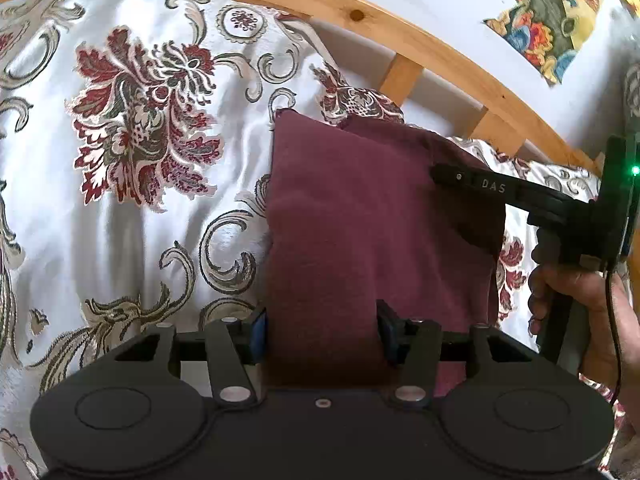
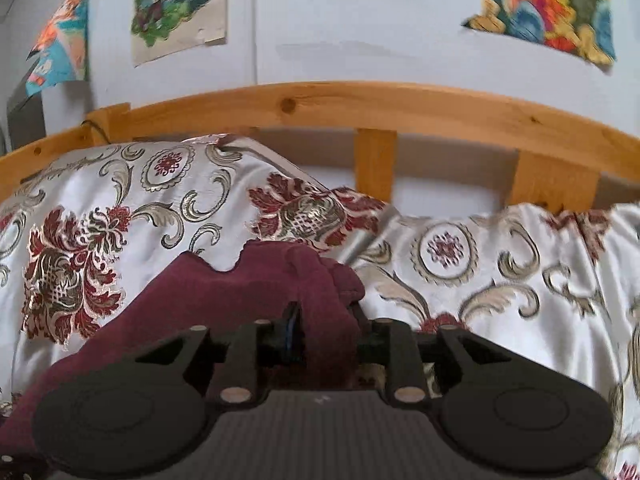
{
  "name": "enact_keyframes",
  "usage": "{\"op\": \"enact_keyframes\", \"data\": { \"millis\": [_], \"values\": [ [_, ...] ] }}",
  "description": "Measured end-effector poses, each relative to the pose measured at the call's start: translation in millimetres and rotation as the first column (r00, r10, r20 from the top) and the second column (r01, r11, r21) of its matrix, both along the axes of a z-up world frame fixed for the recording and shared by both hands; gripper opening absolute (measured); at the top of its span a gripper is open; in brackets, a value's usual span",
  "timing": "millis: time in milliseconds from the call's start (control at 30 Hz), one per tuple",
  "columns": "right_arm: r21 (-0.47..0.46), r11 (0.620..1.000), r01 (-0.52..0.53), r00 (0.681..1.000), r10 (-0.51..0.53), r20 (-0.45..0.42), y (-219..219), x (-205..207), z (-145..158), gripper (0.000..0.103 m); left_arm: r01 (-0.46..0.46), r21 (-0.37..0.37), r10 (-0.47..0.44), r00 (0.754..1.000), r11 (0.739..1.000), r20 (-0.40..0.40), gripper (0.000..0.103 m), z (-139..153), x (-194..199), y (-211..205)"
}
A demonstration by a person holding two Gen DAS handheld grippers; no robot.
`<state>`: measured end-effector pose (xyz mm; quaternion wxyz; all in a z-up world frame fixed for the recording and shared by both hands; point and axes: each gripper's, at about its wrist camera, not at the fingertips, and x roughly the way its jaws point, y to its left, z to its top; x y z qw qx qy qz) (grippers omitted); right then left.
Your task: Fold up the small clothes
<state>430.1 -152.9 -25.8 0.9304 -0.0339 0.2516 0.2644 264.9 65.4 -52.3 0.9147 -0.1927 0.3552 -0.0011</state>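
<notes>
A: What's the biggest thing in view?

B: The bedspread [image 1: 132, 208], shiny white with dark red flowers and grey-gold scrolls. It fills the left wrist view from 7 to 12 o'clock. Behind it runs a pine bed rail [image 1: 400, 36] with short slats, from 11 to 3 o'clock, and past that a pale wall [image 2: 360, 20].

A: Anything on that wall?

B: Three colourful posters in the right wrist view: one at 1 o'clock [image 2: 548, 8], one at 11 o'clock [image 2: 180, 4], and a third at 10 o'clock [image 2: 60, 40].

A: Where is the cloth?

B: The maroon cloth [image 1: 360, 216] lies on the bedspread at the centre of the left wrist view, running from about 12 o'clock down to 6. It looks folded over itself, with a darker flap at 2 o'clock.

A: And the left gripper?

B: The left gripper [image 1: 322, 332] sits at 6 o'clock with a band of the cloth between its blue-padded fingers. Both pads meet the fabric edges, so it is clamped on the cloth.

A: The right one?

B: In the left wrist view the right gripper [image 1: 436, 174] reaches in from 3 o'clock, its tip over the dark flap, a hand [image 1: 584, 300] on its grip at 4 o'clock. In its own view a bunched ridge of cloth stands between the fingers at 6 o'clock, pinched by them.
</notes>
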Motion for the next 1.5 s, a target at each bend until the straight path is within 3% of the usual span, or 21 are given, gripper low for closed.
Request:
{"op": "enact_keyframes", "data": {
  "millis": [267,367,600,733,1033,1167,1500],
  "values": [
    [0.015,0.999,-0.038,0.999,0.037,0.020,-28.4,-33.0,5.8,0.088,-0.006,0.013,0.006,1.000,1.000,-0.009,0.060,-2.2,2.3,1.1],
    [0.029,0.999,-0.018,0.999,0.017,0.038,-38.2,-54.0,7.5,0.101,-0.016,0.006,0.016,1.000,1.000,-0.010,0.063,-1.5,1.0,1.5],
    [-0.024,0.999,-0.036,0.999,0.037,0.015,-39.7,-90.8,-12.2,0.103,-0.019,0.030,0.019,1.000,0.999,-0.021,0.070,-0.5,-0.8,-1.1],
    [-0.130,0.990,0.047,0.999,-0.044,0.026,-34.4,-96.3,-27.3,0.103,-0.015,0.046,0.016,1.000,0.999,-0.022,0.077,0.1,-4.8,-3.4],
    [-0.186,0.972,0.141,0.988,-0.126,0.090,-36.4,-100.3,-35.4,0.103,0.012,0.080,-0.011,1.000,0.997,-0.013,0.088,5.2,-15.1,-4.4],
    [-0.190,0.970,0.154,0.986,-0.139,0.088,-37.2,-98.3,-37.1,0.103,0.014,0.097,-0.013,1.000,0.995,-0.012,0.091,4.8,-19.1,-4.3],
    [-0.103,0.985,0.139,0.989,-0.132,0.064,-44.6,-119.3,-28.9,0.103,-0.010,0.122,0.013,1.000,0.993,-0.025,0.094,7.7,-23.3,-1.4]
  ]
}}
